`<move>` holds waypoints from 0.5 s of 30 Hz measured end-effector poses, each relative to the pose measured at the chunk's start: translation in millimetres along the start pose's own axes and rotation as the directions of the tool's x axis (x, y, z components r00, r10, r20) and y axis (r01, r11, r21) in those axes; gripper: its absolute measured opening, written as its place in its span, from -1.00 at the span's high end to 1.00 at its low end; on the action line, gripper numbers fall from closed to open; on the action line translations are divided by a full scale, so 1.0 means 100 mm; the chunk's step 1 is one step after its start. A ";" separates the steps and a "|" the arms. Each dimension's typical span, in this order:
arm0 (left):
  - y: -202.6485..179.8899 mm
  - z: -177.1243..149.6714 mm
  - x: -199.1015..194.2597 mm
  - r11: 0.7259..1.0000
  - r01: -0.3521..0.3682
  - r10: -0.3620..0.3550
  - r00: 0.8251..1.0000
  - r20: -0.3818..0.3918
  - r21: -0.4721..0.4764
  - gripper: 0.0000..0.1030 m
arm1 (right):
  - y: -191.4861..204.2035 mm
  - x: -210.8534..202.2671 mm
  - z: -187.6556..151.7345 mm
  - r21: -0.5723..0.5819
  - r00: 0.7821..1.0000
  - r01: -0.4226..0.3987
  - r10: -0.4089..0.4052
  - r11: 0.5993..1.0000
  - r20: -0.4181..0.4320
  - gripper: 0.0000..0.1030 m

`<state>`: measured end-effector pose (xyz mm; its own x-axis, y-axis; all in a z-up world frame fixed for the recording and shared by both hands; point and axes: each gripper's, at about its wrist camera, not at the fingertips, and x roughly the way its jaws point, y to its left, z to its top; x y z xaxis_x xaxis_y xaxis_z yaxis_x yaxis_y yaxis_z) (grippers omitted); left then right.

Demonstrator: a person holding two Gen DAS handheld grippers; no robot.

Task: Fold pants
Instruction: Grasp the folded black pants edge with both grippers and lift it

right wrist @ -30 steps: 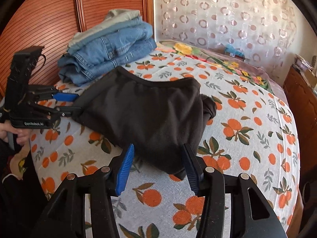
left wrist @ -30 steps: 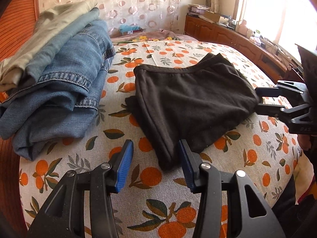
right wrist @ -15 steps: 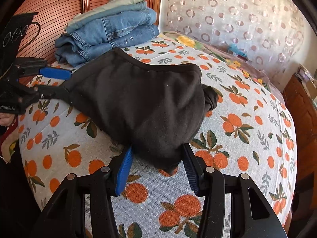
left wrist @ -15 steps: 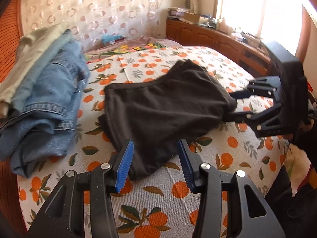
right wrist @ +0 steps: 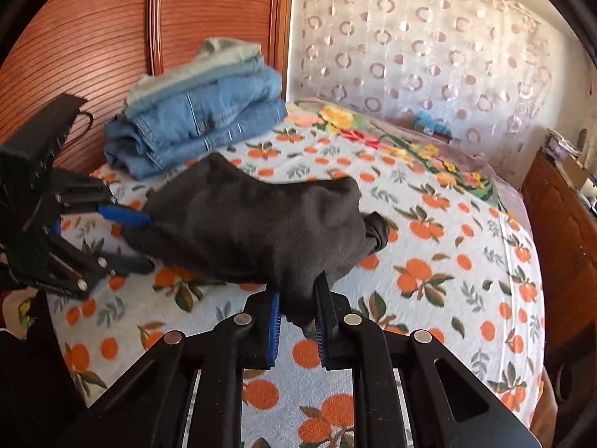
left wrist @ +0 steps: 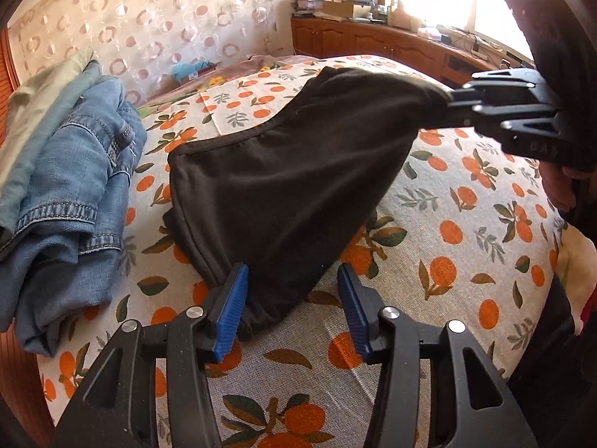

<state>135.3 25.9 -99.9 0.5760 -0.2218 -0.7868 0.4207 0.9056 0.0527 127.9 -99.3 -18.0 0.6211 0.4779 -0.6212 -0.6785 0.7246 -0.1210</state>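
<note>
Black pants [left wrist: 291, 171] lie folded on the orange-print bed sheet [left wrist: 466, 242]. My left gripper [left wrist: 291, 280] is open, its jaws opening a little. The near corner of the pants sits between them against the left blue pad, with a gap on the right side. In the right wrist view my right gripper [right wrist: 298, 313] is closing, its pads pressing on another corner of the pants [right wrist: 253, 231]. From the left wrist view that right gripper [left wrist: 447, 108] holds its corner raised off the sheet. The left gripper [right wrist: 145, 239] shows at the pants' left edge.
A stack of folded jeans [left wrist: 67, 186] with a pale garment on top lies at the left by the wooden headboard [right wrist: 93, 37]. A patterned curtain hangs behind the bed. A wooden cabinet [left wrist: 373, 41] with clutter runs under the window at the right.
My right gripper has shut on a pants corner and lifted it off the sheet. My left gripper has moved in until the near corner lies between its jaws.
</note>
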 end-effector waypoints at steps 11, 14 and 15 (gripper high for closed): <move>0.11 -0.01 -0.06 0.996 -0.088 0.088 0.995 0.054 -0.003 0.69 | 0.10 -0.18 0.02 -0.018 0.999 0.009 -0.009 1.000 0.032 0.70; 0.14 0.04 -0.27 0.998 -0.054 0.056 0.994 0.094 -0.018 0.80 | 0.11 -0.30 0.01 -0.026 0.999 0.010 -0.009 1.000 0.042 0.70; 0.13 0.05 -0.35 0.999 -0.051 0.052 0.993 0.106 -0.010 0.81 | 0.11 -0.36 0.01 -0.026 0.999 0.006 -0.004 1.000 0.047 0.70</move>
<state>123.7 43.4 -68.7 0.6682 -0.2113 -0.7134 0.3836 0.9194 0.0870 98.6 -108.0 4.0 0.6418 0.4976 -0.5835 -0.6851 0.7140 -0.1445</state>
